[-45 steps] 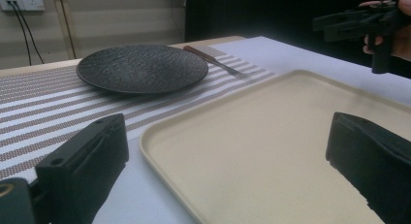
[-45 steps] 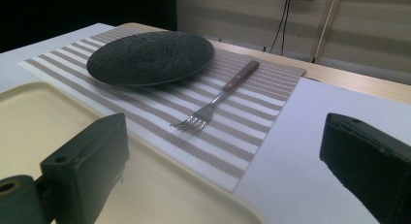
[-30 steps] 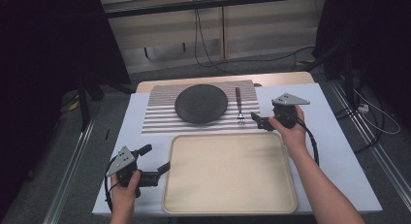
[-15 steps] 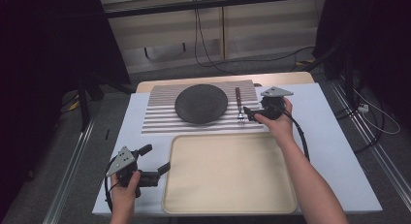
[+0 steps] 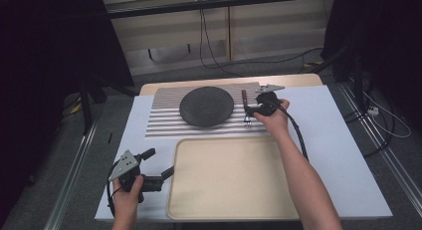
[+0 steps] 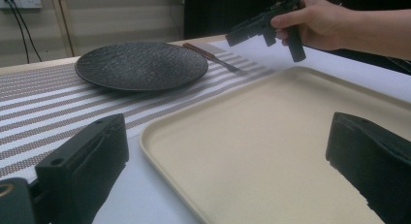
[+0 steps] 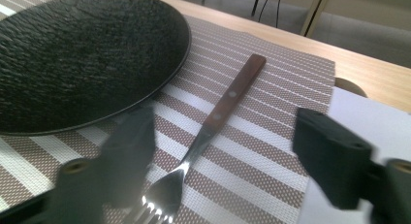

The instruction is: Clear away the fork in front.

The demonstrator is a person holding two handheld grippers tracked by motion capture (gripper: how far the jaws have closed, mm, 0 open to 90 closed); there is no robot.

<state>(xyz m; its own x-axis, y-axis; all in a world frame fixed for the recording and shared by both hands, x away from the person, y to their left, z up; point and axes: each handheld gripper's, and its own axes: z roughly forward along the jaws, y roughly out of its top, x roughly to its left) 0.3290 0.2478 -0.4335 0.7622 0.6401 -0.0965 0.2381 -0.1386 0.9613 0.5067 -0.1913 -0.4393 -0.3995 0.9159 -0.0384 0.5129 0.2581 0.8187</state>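
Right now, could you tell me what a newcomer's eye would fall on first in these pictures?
Probably the black plate on the striped placemat at the table's far side. Just right of it, the right gripper hovers over the wooden-handled fork, its jaws just closing astride it without touching. Nearer lies a bare beige tray, with the left gripper open at its left edge.

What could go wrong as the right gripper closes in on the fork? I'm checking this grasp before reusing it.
The fork lies flat on the striped placemat, so the closing right gripper may snag the weave or skid the fork. Its fingers sit close to the black plate rim and could nudge it. They straddle the neck near the tines, so the handle may droop.
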